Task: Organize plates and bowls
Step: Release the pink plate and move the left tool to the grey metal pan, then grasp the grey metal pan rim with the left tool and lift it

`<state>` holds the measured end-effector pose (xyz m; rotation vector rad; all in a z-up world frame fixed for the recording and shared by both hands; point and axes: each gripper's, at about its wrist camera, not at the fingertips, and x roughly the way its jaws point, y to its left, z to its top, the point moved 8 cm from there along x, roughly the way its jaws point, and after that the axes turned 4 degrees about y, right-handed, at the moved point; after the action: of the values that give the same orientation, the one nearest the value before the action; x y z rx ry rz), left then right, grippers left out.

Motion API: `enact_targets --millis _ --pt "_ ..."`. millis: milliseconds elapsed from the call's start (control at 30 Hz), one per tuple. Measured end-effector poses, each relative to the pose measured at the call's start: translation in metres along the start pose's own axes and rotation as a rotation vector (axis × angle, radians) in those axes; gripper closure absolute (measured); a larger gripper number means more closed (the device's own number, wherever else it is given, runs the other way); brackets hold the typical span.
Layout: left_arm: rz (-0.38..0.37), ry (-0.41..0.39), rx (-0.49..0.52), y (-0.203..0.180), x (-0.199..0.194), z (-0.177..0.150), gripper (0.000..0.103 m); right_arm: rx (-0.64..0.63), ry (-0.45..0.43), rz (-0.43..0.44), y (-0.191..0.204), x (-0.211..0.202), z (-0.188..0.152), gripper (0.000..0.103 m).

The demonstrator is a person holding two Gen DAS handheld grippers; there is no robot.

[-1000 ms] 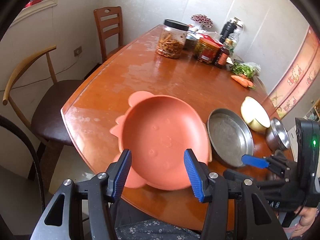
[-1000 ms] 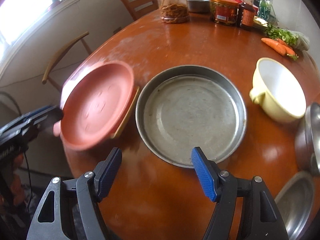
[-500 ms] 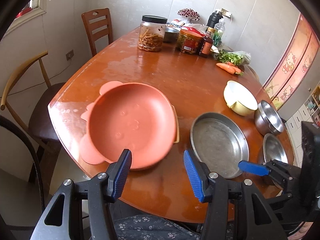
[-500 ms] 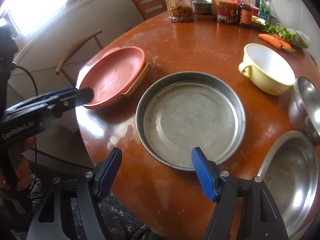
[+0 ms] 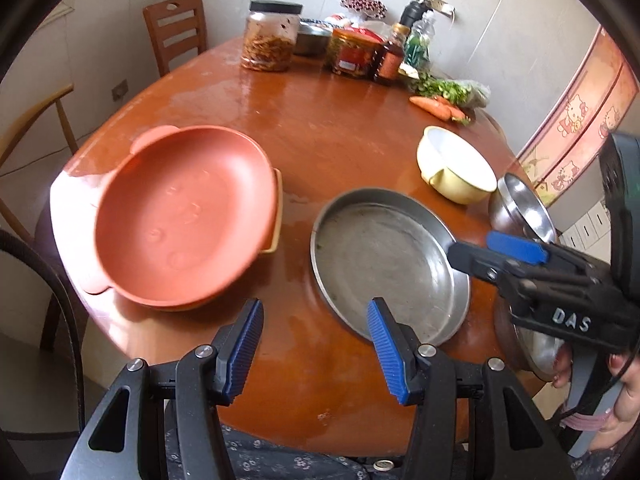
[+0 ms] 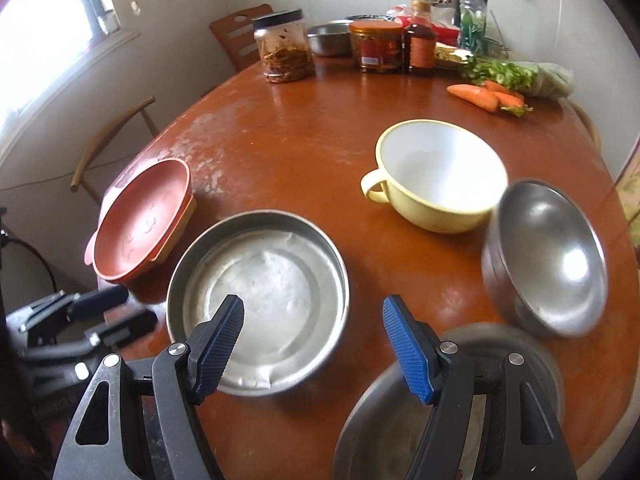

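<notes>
Two handheld grippers were in view above the near edge of the round reddish-brown wooden table (image 5: 344,132), and both stood with their blue-padded fingers spread apart, holding nothing. The left gripper (image 5: 316,350) hovered over bare tabletop between the terracotta-coloured plastic plate with ear-shaped tabs (image 5: 184,216) and the shallow round steel pan (image 5: 384,260). The terracotta plate sat nested on a pale yellow tray (image 5: 277,208), of which only one edge showed, at the left side of the table. The steel pan lay flat just to the right of that stack, apart from it. The right gripper (image 6: 314,354) hovered above the near rim of the steel pan (image 6: 260,292), with its right finger over a second shallow steel dish (image 6: 400,420) at the table edge. A pale yellow enamel bowl with a side handle (image 6: 436,172) stood upright beyond the pan, and a deep stainless steel bowl (image 6: 548,256) stood just beside it to the right; whether the two touched could not be determined. At the far side of the table stood a clear jar with a black lid (image 6: 286,46), a red-labelled jar (image 6: 376,46), a dark sauce bottle (image 6: 420,44) and two carrots (image 6: 486,96) beside leafy greens (image 6: 504,72).
</notes>
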<state>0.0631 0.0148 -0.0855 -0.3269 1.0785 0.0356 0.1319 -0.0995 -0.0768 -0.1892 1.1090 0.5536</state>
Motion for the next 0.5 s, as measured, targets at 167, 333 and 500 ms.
enact_targets --millis 167,333,500 --pt "0.003 0.028 0.015 -0.007 0.011 0.001 0.049 0.011 0.038 0.018 0.002 0.019 0.006 0.029" --pt "-0.005 0.037 0.018 -0.01 0.017 0.004 0.049 0.012 0.063 0.032 0.007 0.03 0.007 0.029" --pt "-0.029 0.053 0.027 -0.017 0.025 0.003 0.049 -0.005 0.073 0.052 0.014 0.033 0.004 0.029"
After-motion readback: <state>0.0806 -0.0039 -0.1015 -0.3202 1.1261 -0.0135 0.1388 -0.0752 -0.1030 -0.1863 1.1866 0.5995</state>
